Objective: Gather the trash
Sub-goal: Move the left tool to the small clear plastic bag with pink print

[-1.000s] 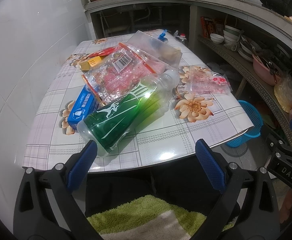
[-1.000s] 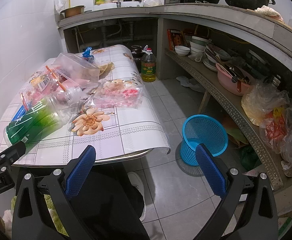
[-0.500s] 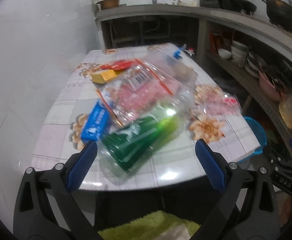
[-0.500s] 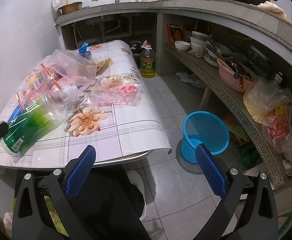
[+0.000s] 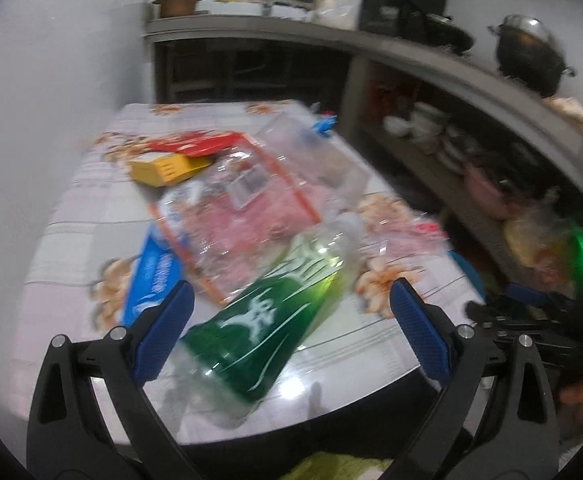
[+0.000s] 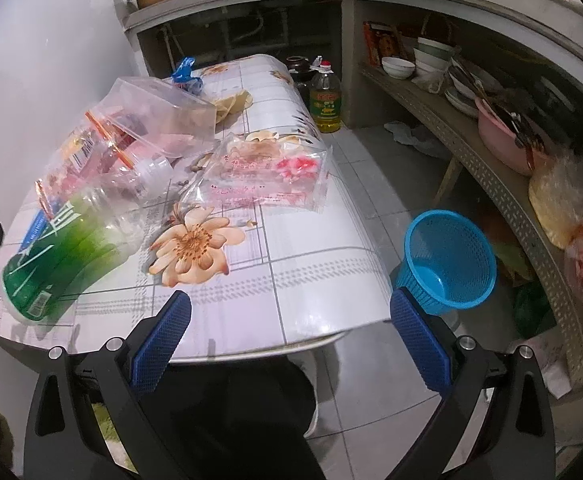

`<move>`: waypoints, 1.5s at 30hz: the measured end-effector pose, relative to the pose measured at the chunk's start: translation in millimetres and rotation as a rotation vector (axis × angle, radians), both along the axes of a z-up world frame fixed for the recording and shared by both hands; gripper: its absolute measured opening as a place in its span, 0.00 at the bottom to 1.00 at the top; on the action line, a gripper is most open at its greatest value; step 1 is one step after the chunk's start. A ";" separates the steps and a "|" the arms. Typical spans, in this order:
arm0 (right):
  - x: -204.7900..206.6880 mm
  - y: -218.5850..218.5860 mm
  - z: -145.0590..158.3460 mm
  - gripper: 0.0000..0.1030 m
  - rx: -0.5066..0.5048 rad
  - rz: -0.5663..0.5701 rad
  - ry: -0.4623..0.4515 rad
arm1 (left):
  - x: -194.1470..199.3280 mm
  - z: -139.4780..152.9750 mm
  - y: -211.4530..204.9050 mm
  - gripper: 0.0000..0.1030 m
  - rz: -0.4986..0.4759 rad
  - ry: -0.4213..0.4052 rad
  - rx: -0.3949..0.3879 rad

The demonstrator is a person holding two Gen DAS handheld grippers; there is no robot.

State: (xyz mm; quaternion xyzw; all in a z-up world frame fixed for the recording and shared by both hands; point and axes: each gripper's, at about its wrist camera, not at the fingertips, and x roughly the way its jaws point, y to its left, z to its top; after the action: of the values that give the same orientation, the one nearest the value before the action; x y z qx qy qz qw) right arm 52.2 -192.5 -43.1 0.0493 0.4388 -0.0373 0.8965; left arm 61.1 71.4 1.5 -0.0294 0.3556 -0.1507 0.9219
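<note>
Green bottle: a plastic bottle (image 5: pixel 263 320) with a green label lies on its side at the near edge of the table, low centre in the left wrist view and at the left edge (image 6: pixel 63 256) in the right wrist view
Left gripper: its fingers are spread wide (image 5: pixel 291 332), empty, with the bottle's base seen between the blue pads; whether they touch it cannot be told through the blur
Right gripper: also spread wide and empty (image 6: pixel 291 336), hanging over the table's near right corner
Table: a floral checked cloth (image 6: pixel 299 280) covers it
Clear bags: a red-trimmed bag (image 5: pixel 235 220) lies just behind the bottle, partly on it; a pink-printed bag (image 6: pixel 267 176) lies apart, mid-frame in the right wrist view
Boxes: a blue one (image 5: pixel 151 280) is beside the bottle at left; a yellow one (image 5: pixel 163 168) is farther back
Blue basket: it stands on the tiled floor (image 6: pixel 447 264), right of the table, empty
Oil bottle: it stands on the floor past the table's far end (image 6: pixel 325 100)
</note>
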 end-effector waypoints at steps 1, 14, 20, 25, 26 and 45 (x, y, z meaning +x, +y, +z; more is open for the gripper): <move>2.2 -0.6 -0.5 0.94 0.004 0.002 0.002 | 2.3 -0.9 0.1 0.92 -0.009 0.003 -0.011; 44.8 -20.6 19.2 0.94 -0.088 0.011 -0.140 | 43.6 -12.8 -12.1 0.92 -0.112 0.111 -0.085; 71.8 -20.8 28.0 0.94 -0.090 0.118 -0.199 | 60.5 -18.9 -12.3 0.92 -0.119 0.169 -0.095; 103.8 -25.0 28.2 0.94 0.003 0.192 -0.158 | 66.9 -24.8 -9.3 0.92 -0.111 0.190 -0.097; 113.5 -28.6 28.2 0.94 0.030 0.210 -0.156 | 67.7 -25.4 -9.2 0.92 -0.109 0.193 -0.096; 163.3 -60.6 -34.3 0.38 0.369 0.129 0.146 | 27.7 -21.6 -94.4 0.70 -0.360 0.111 -0.175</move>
State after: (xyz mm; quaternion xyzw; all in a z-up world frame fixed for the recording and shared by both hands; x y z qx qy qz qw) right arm 215.5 -253.0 -77.4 0.1818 0.5042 0.0976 0.8386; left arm 88.8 -23.0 -20.1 -0.0535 0.3909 -0.3413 0.8531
